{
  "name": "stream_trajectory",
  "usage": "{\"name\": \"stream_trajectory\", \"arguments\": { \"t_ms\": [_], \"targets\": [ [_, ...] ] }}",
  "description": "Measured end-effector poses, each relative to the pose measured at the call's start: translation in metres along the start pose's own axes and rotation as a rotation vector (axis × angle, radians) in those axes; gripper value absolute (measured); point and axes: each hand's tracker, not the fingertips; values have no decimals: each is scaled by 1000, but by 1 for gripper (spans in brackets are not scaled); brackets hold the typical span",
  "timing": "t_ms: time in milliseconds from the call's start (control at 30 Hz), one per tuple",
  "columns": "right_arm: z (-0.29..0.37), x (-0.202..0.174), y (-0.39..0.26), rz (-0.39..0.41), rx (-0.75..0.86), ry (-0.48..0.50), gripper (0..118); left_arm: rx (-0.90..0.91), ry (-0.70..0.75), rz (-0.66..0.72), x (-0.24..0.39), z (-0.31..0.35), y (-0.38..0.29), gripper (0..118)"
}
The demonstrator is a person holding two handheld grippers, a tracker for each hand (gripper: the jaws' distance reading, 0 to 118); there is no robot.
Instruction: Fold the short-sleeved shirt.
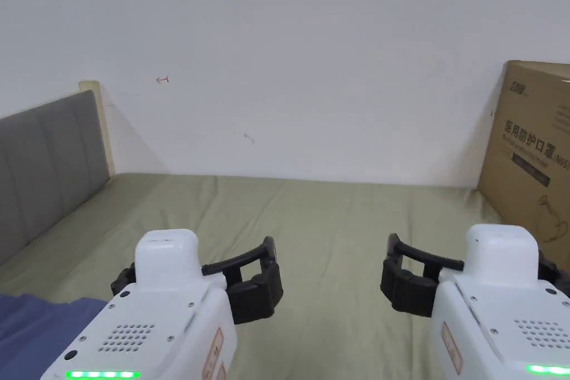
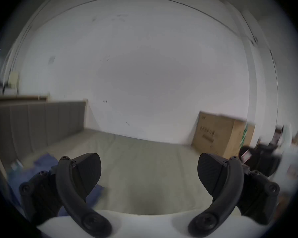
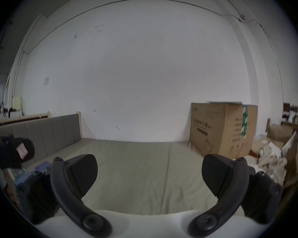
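The soft blue cloth shirt (image 1: 33, 325) lies crumpled at the lower left of the head view, on the green bed sheet (image 1: 334, 220). It looks light and floppy. Pinch it by an edge or sleeve. The left gripper (image 2: 149, 171) and right gripper (image 3: 149, 171) are both wide open, holding nothing.
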Motion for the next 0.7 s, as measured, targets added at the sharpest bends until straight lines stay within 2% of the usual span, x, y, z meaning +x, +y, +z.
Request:
{"name": "stream_trajectory", "arguments": {
  "t_ms": [33,67,133,200,233,300,333,367,400,467,500,633,700],
  "targets": [
    [-1,-8,3,76,7,-14,118,5,-27,119,-7,1,0,114],
    [-3,-18,3,185,25,-38,118,8,-57,264,-16,1,-1,114],
    [-5,-40,-5,469,56,-116,118,41,-71,545,-35,0,-10,114],
    [-5,-61,-27,778,87,-137,118,82,-63,779,-52,-1,-29,114],
    [-4,-70,-41,928,93,-138,118,60,-38,858,-59,-2,-38,114],
    [-3,-82,-65,1159,76,-90,118,24,-15,957,-71,-4,-54,114],
    [-3,-86,-73,1200,66,-78,118,-2,25,964,-73,-4,-59,114],
    [-3,-88,-77,1187,62,-60,118,-11,56,929,-75,-3,-63,114],
    [-3,-85,-76,1089,33,-20,118,-12,92,864,-74,-2,-63,114],
    [-5,-77,-56,792,-65,41,118,-20,134,612,-62,-1,-50,114],
    [-7,-68,-42,607,-79,54,118,-21,151,427,-51,-1,-39,114],
    [-10,-14,-6,-24,-61,12,118,64,146,-246,1,2,-13,114],
    [-7,12,-10,-226,4,27,118,67,144,-395,18,2,-13,115]
  ]
}}
